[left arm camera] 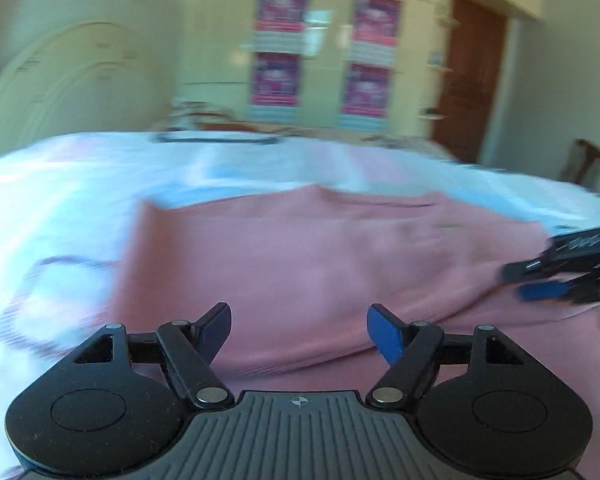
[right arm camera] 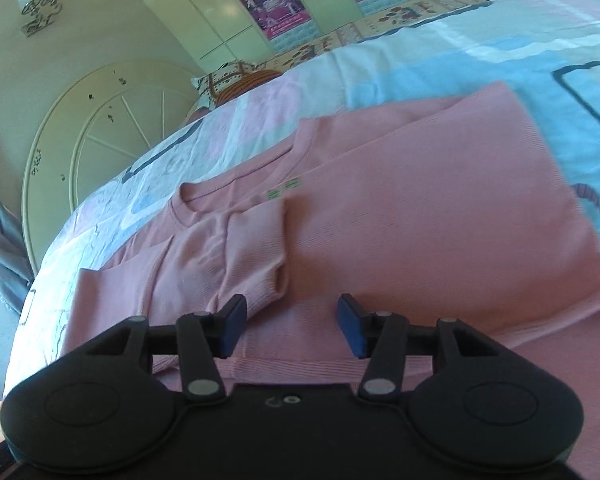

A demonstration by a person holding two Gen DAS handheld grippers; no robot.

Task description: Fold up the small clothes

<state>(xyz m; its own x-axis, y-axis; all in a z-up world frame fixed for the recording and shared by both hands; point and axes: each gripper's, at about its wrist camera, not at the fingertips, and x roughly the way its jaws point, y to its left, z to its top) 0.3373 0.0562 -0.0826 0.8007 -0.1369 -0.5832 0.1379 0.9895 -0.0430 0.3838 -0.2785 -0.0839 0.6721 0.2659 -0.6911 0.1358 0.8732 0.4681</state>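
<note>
On the pastel patterned bedsheet [right arm camera: 440,48], centre frame, lies my pink ribbed knit top [right arm camera: 420,216], sleeves folded in: soft, light, best pinched at the hem. My left gripper [left arm camera: 299,330] and right gripper [right arm camera: 292,326] both gape wide, empty; open sheet toward twelve and three o'clock.

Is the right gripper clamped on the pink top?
No: the right gripper is open, its blue pads apart above the pink top, gripping nothing.

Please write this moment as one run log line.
left gripper: open | right gripper: open | shirt: partly folded on bed
</note>
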